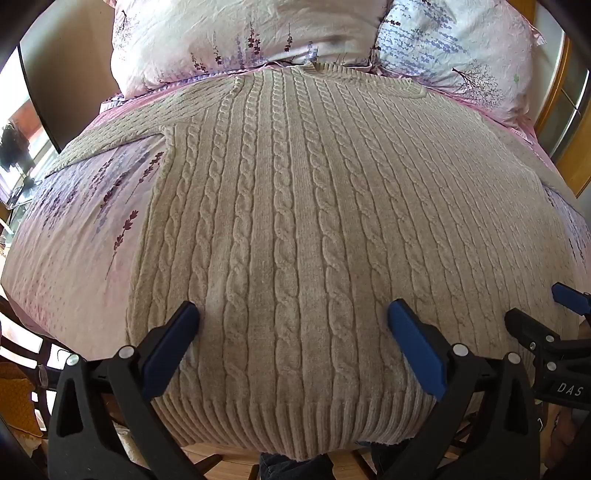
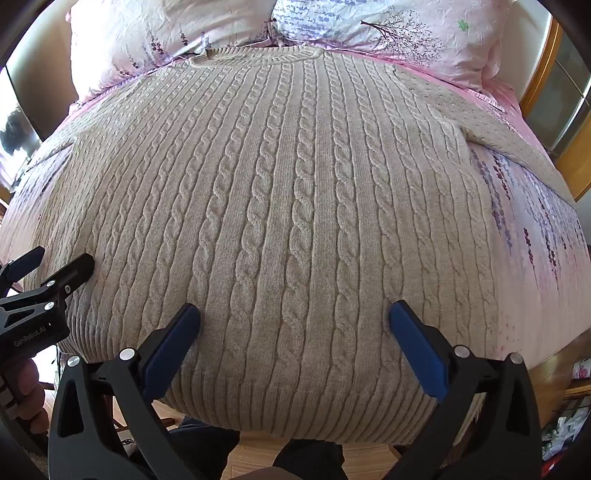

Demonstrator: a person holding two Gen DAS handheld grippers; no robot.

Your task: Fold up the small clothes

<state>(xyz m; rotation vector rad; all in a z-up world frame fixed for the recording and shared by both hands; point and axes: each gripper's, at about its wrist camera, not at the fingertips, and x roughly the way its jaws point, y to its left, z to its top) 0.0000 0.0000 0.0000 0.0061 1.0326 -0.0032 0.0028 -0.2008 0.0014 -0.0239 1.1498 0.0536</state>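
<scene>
sweater [image 1: 295, 221] sleeve ends: out of frame | hem underside: hidden

Sweater [image 1: 295, 221] flat on bed [image 1: 74, 258], pillows [image 1: 240, 33] behind.

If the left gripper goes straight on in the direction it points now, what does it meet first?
Most likely the cable-knit sweater spread flat on the bed. The left gripper points steeply down at its lower part, above the ribbed hem, with open jaws and nothing between. How far above is unclear.

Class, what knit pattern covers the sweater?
Beige cable knit on the sweater; clearest in the right wrist view.
</scene>
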